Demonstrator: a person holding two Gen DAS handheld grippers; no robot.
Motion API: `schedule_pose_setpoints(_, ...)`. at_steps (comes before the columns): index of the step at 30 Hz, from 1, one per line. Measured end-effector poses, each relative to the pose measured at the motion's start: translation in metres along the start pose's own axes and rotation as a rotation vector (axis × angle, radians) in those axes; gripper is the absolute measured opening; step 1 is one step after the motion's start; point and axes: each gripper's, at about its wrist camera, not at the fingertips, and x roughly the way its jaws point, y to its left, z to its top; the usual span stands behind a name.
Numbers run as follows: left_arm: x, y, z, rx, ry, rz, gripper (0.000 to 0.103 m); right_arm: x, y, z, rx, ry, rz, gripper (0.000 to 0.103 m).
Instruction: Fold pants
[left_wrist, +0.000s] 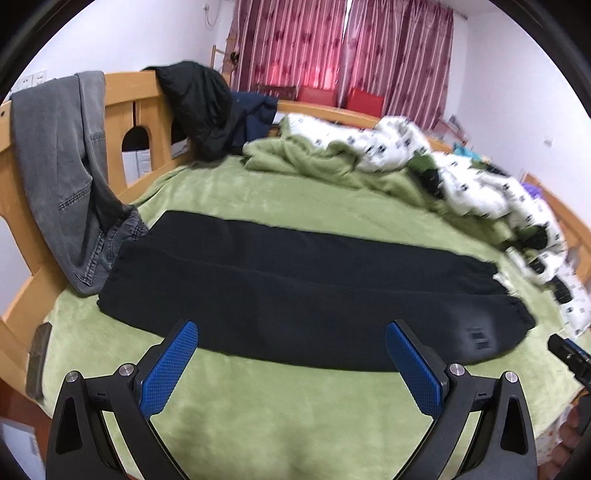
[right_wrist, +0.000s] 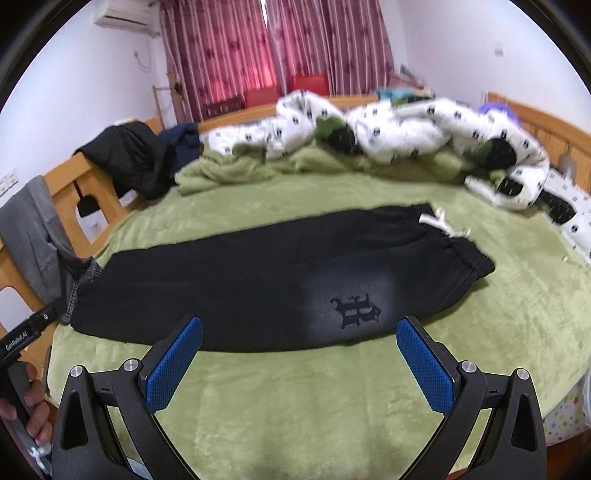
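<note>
Both claws, left gripper (left_wrist: 291, 345) and right gripper (right_wrist: 299, 341), stand wide apart above the green blanket (right_wrist: 303, 406), holding nothing. Black pants (right_wrist: 258, 280) lie flat across it, legs together

Wooden bed (left_wrist: 122, 96) carrying everything here, green fleecy blanket (right_wrist: 295, 406) covering whole mattress. Black pants (right_wrist: 258, 280) lying flat across blanket, legs side by side, waistband (right_wrist: 465, 258) sitting at right end, white drawstring (right_wrist: 443, 221) poking out beside it. White patterned duvet (right_wrist: 406, 133) sitting bunched up along far side. Grey jeans (left_wrist: 59, 155) hanging over headboard rail, hem touching blanket near pants cuffs. Dark jacket (left_wrist: 199, 107) draping over same rail further back
</note>
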Motion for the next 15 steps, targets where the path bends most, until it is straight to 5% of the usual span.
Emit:
schedule_pose_setpoints(9,0.099,0.03,-0.019,-0.017,0.186,0.016,0.101,0.112,-0.02,-0.011,0.005,0.23,-0.039,0.096)
schedule_pose_setpoints(15,0.128,0.045,-0.035,-0.073,0.233,-0.022,0.098,0.157,-0.025,-0.021,0.021,0.32,-0.013,0.09)
